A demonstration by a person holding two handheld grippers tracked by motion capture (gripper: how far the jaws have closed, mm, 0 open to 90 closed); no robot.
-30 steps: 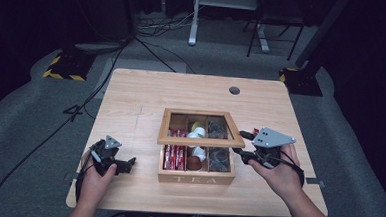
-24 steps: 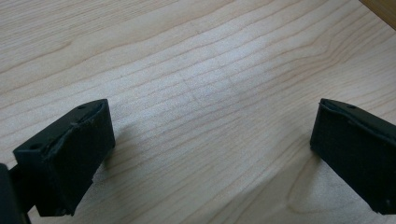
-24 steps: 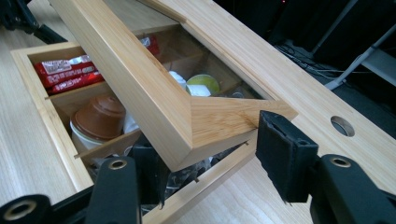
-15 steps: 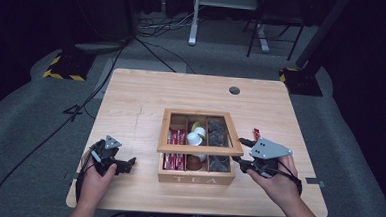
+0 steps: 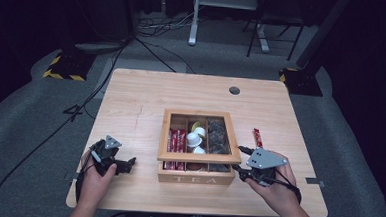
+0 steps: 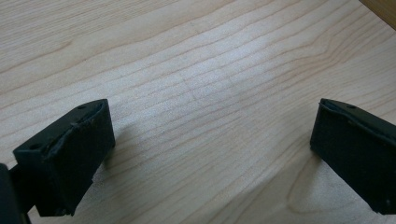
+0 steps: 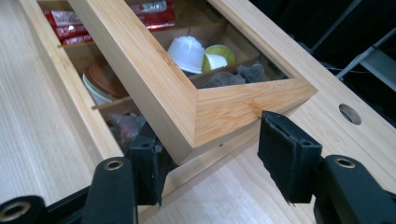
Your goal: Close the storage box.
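Note:
A wooden tea box (image 5: 196, 179) marked TEA stands at the middle of the table. Its glass-windowed lid (image 5: 200, 114) is slightly raised at the near right corner (image 7: 224, 112). My right gripper (image 5: 238, 160) (image 7: 210, 149) is shut on that corner: one jaw is tucked under the front edge and the other lies against the side edge. Inside are red sachets (image 7: 70, 23), white capsules (image 7: 187, 51) and dark tea bags (image 7: 247, 72). My left gripper (image 5: 128, 165) (image 6: 210, 140) rests open at the table's near left, with only bare wood between its jaws.
A loose red sachet (image 5: 257, 137) lies on the table just right of the box, beyond my right hand. A round cable hole (image 5: 234, 90) sits near the far edge. Cables and a desk frame (image 5: 226, 10) stand on the floor beyond.
My right gripper has sunk toward the table with the lid's corner, so the lid now lies lower over the box. The left gripper has stayed put.

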